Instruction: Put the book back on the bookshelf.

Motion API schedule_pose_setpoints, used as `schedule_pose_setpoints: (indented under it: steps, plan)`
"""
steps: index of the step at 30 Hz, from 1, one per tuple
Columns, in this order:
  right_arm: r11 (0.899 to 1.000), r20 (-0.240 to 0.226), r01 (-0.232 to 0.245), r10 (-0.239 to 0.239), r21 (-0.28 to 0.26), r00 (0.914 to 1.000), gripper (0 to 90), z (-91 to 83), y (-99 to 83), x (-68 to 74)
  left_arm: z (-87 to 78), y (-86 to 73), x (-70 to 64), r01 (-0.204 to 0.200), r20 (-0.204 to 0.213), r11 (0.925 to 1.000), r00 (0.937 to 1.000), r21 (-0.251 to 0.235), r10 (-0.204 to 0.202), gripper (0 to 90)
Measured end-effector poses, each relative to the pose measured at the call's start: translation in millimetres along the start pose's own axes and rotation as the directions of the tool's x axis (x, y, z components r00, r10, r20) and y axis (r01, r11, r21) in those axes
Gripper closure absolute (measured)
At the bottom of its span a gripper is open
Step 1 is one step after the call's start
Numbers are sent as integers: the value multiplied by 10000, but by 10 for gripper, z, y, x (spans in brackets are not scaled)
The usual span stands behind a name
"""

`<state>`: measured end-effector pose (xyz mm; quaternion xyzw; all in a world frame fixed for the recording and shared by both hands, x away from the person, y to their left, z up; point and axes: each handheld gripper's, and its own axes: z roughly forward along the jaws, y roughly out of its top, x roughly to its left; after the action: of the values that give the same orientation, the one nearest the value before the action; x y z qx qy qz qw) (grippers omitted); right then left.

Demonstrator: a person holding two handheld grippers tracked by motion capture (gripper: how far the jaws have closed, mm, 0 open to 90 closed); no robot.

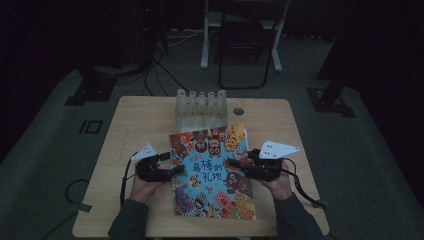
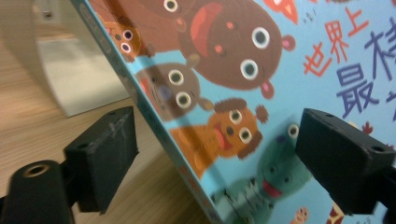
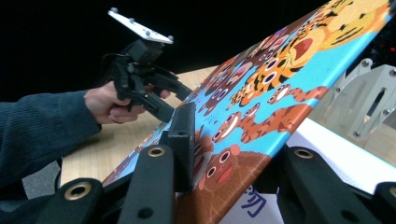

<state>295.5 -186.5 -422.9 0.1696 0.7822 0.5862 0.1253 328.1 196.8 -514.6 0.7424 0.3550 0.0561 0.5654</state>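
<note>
We are lifting picture book (image 1: 212, 170) | right gripper (image 3: 224, 154) pinching its 3 o'clock edge | left gripper (image 2: 215, 158) jaws spread around its 9 o'clock edge | risk: book pivoting, slipping from one-sided pinch.

The book (image 1: 212, 172) sits mid-counter (image 1: 130, 130), toward the person's side, and just behind it at the far edge stands the slotted rack (image 1: 201, 110), its base touching the book's far end. Left tongs (image 1: 176, 170) are at the book's left edge, one jaw over the cover, one beside the edge. Right tongs (image 1: 231, 162) straddle the right edge from the opposite side. Beyond the counter, on the floor, a folding chair (image 1: 245, 40).
</note>
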Motion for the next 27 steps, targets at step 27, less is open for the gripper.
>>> schedule_pose_setpoints:
  steps: [27]
  plan:
    - [9952,94,140,-149,966,9998,628,-128,9,-153,-78,138,-202,-768,-548,9967,9956,-258,753,240]
